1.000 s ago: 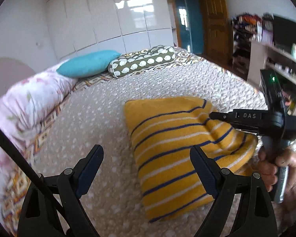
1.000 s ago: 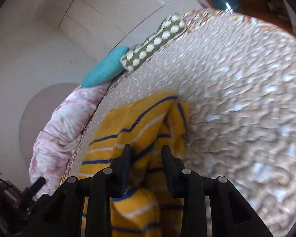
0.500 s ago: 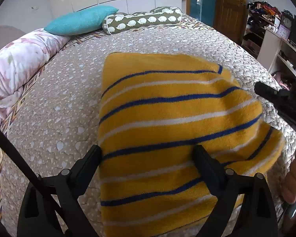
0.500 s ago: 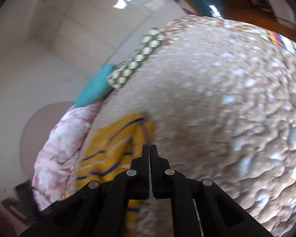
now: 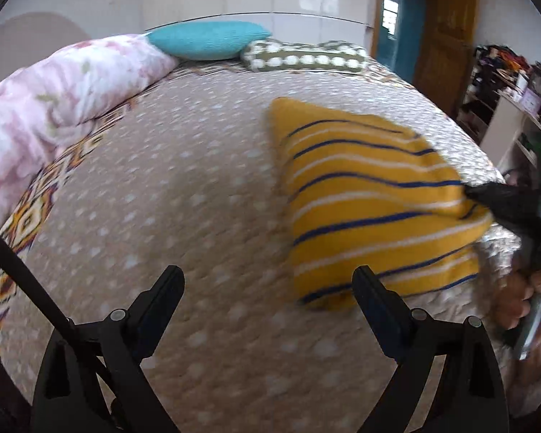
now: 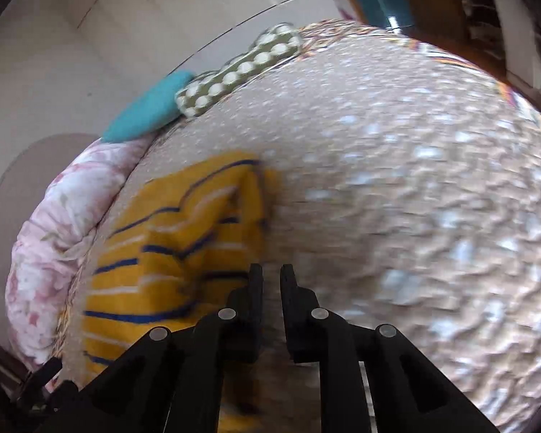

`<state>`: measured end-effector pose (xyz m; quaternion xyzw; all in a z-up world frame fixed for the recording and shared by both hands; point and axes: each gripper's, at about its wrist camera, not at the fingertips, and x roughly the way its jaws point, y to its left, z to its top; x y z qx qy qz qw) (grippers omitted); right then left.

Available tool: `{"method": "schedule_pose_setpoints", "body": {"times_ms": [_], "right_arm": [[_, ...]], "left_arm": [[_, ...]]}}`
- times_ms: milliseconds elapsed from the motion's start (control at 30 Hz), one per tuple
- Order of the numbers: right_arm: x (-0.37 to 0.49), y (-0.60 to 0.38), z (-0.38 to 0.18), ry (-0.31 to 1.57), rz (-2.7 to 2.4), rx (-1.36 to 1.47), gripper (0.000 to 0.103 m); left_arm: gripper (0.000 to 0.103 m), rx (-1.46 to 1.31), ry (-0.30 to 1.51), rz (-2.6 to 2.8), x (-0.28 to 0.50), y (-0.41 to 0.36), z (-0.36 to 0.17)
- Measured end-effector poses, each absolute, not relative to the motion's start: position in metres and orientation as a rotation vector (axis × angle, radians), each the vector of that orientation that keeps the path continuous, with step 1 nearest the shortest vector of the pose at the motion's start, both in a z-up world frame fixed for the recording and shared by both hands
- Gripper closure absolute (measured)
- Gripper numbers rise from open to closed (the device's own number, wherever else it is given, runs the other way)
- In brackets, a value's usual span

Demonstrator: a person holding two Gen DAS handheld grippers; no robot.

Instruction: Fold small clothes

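Observation:
A yellow garment [image 5: 364, 198] with blue and white stripes lies folded on the beige dotted bedspread [image 5: 184, 195]. My left gripper [image 5: 267, 288] is open and empty above the bedspread, just left of the garment's near edge. In the left wrist view my right gripper [image 5: 487, 198] touches the garment's right edge. In the right wrist view the right gripper [image 6: 271, 278] has a narrow gap between its fingers with nothing in it, and the garment [image 6: 184, 238] lies to its left.
A pink floral quilt [image 5: 61, 90] runs along the bed's left side. A teal pillow [image 5: 205, 39] and a green patterned bolster [image 5: 306, 57] lie at the head. A wooden door [image 5: 447, 36] and cluttered shelves [image 5: 505, 83] stand at the right.
My left gripper has pulled back and left off the garment. My right gripper has gone from shut to slightly open at the garment's right edge. The garment has shifted on the bed.

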<state>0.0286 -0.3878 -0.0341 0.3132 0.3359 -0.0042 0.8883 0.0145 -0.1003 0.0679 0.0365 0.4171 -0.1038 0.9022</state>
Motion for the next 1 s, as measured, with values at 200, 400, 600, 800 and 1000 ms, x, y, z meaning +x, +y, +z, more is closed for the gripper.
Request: {"method": "schedule_pose_setpoints", "body": {"times_ms": [200,400,600,800,1000], "right_arm": [[0.002,-0.361,0.023,0.526,0.136,0.61,0.09],[0.065,-0.304,0.039,0.625,0.37,0.653,0.09],[0.16,-0.272,-0.024,0.849,0.463,0.857,0.092],[0.149,-0.25,-0.034,0.901,0.525,0.811,0.096],[0.086,-0.245,-0.04,0.91,0.599,0.796,0.096]], "left_arm": [[0.01,0.061,0.857,-0.107,0.003,-0.048,0.044],[0.009,-0.025,0.94,-0.08,0.011,-0.011,0.01],[0.002,0.035,0.888,-0.104,0.003,-0.016,0.003],[0.001,0.016,0.881,-0.118,0.004,-0.014,0.002],[0.001,0.018,0.881,-0.116,0.006,-0.013,0.002]]}}
